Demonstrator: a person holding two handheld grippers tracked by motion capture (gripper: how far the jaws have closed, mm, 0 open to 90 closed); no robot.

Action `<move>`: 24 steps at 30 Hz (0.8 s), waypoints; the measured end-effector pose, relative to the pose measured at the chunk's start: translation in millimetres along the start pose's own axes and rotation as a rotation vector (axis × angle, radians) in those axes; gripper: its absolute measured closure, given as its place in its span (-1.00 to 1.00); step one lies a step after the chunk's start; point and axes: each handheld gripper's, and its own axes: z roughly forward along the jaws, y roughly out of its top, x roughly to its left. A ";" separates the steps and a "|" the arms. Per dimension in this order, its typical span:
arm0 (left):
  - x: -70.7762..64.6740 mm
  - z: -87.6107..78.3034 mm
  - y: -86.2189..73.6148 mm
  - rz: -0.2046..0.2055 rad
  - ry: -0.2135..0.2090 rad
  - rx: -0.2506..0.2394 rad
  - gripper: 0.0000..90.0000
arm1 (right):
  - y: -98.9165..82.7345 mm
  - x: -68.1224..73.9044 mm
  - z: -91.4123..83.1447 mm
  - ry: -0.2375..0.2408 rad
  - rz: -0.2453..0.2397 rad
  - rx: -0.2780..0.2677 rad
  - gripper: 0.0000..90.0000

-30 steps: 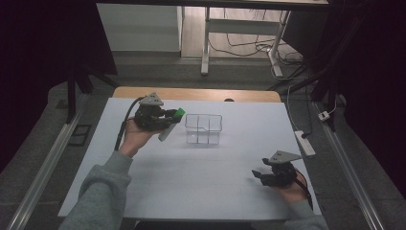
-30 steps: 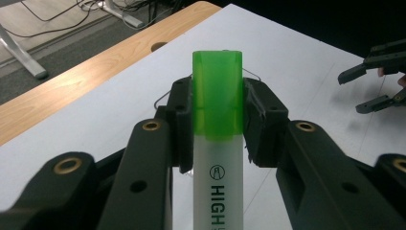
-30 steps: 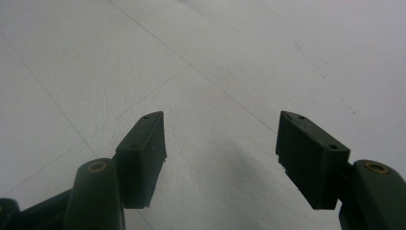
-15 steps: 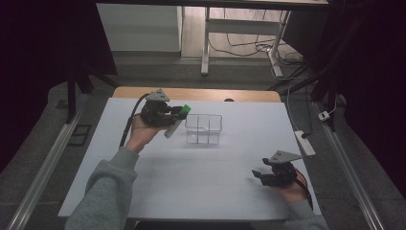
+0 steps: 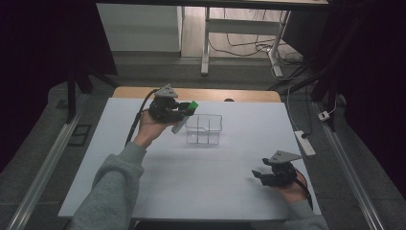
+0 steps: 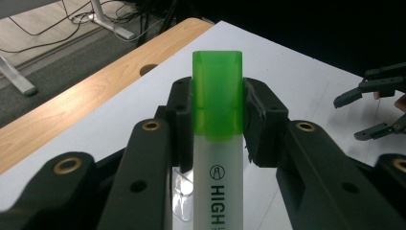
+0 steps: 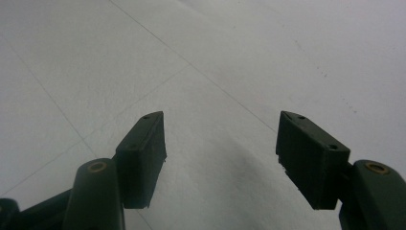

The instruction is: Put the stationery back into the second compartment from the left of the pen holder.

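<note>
Green-capped highlighter [image 6: 217, 143]: clamped between the jaws of the left gripper [image 5: 178, 109], held above the white table [image 5: 143, 182] near its far edge, just left of the clear plastic box [image 5: 204, 129]. Since the earlier frame, the left gripper has carried it a little toward the box's rim. Right gripper [image 7: 220, 158]: jaws apart on nothing, unmoved near the table's near right corner. Bare table surface lies between the two grippers and along the near edge
</note>
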 end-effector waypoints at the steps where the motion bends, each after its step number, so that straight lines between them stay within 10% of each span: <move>1: -0.6 1.3 1.2 0.003 0.001 0.002 0.47 | 0.0 0.0 0.0 0.000 0.000 0.000 -0.24; 24: -6.8 32.0 22.6 0.047 -0.016 -0.027 0.47 | -0.7 -0.7 0.2 0.000 0.003 0.004 -0.25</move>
